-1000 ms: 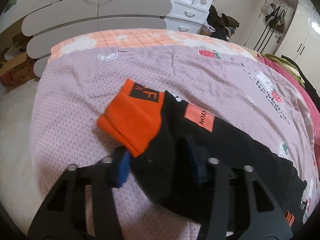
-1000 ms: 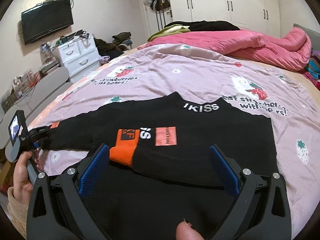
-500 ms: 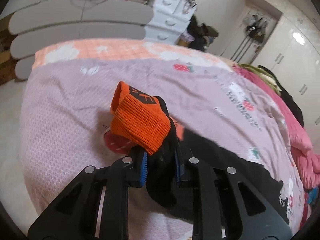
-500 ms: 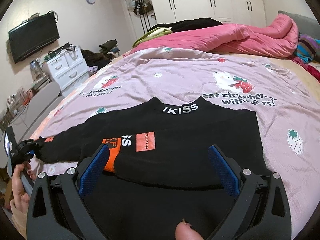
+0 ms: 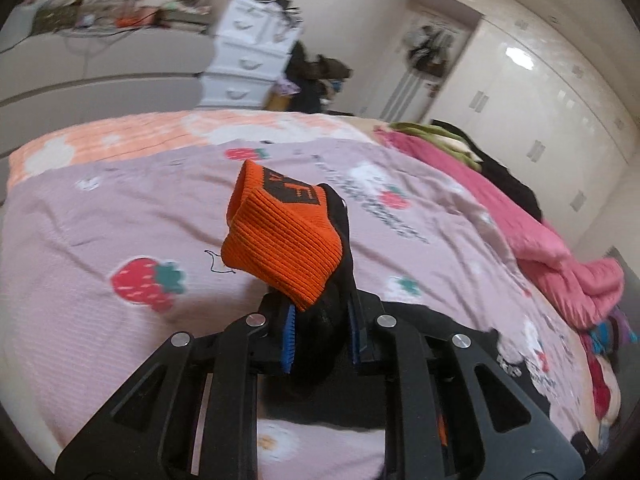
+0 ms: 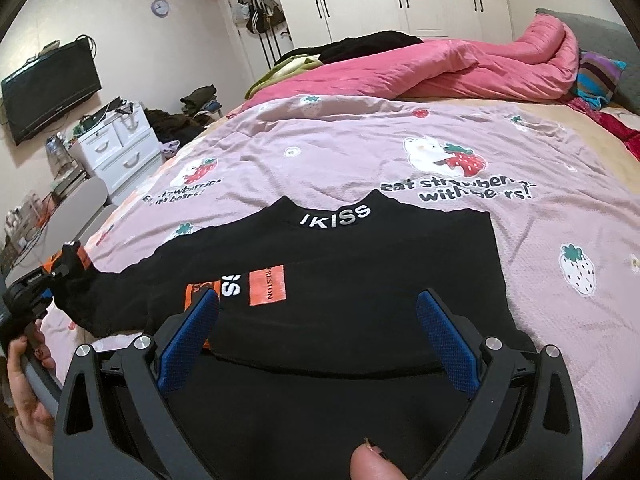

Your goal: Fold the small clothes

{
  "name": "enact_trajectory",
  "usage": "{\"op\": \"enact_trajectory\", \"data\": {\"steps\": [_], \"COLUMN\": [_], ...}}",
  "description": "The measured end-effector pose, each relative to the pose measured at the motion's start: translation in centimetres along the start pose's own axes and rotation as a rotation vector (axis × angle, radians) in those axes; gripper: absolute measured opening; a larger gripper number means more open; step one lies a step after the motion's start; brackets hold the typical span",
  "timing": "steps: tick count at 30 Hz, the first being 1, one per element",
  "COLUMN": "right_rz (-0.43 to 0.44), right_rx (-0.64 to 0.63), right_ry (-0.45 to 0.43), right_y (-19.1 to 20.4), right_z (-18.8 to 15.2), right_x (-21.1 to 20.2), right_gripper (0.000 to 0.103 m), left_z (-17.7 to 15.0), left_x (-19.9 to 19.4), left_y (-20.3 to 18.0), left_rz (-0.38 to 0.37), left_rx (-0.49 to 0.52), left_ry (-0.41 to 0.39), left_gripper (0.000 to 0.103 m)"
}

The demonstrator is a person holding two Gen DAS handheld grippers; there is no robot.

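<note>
The left tongs (image 5: pixel 320 334) pinch the black sleeve (image 5: pixel 340 264) just behind its orange cuff (image 5: pixel 280 240), lifted above the bed (image 5: pixel 100 208). The black sweater (image 6: pixel 360 264) lies flat on the strawberry-print bedspread (image 6: pixel 340 152). The right tongs (image 6: pixel 318 316) gape wide over it, empty.

The sweater (image 6: pixel 360 280) lies on the bedsheet (image 6: pixel 320 160), the quilt (image 6: pixel 460 68) heaped behind it.
</note>
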State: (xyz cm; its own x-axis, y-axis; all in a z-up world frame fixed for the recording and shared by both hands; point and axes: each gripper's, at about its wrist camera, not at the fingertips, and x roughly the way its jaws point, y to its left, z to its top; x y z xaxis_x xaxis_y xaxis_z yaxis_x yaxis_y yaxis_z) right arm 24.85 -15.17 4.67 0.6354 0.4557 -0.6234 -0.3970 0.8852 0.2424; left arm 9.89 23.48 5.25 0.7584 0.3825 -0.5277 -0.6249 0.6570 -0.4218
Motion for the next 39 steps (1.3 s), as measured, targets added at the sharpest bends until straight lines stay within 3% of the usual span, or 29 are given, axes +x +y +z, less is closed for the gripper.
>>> {"op": "enact_trajectory", "data": {"steps": [8, 20, 39], "right_rz": [-0.02, -0.071, -0.103], "right_rx": [0.045, 0.091, 0.176], "right_ry": [-0.019, -0.033, -0.095], "right_y": [-1.8, -3.8, -7.2], "right_z": [0.3, 0.4, 0.9], "right_x": [-0.8, -1.4, -3.8], "right_gripper": [0.099, 0.099, 0.099], "left_z": [-1.2, -2.3, -5.4], "left_x": [-0.6, -1.9, -1.1], "left_y": [-4.7, -8.7, -14.6], "left_rz": [-0.115, -0.296, -0.466], "left_rx": [0.081, 0.133, 0.237], "left_ry": [0.019, 0.034, 0.153], "left_gripper": [0.012, 0.012, 0.012]}}
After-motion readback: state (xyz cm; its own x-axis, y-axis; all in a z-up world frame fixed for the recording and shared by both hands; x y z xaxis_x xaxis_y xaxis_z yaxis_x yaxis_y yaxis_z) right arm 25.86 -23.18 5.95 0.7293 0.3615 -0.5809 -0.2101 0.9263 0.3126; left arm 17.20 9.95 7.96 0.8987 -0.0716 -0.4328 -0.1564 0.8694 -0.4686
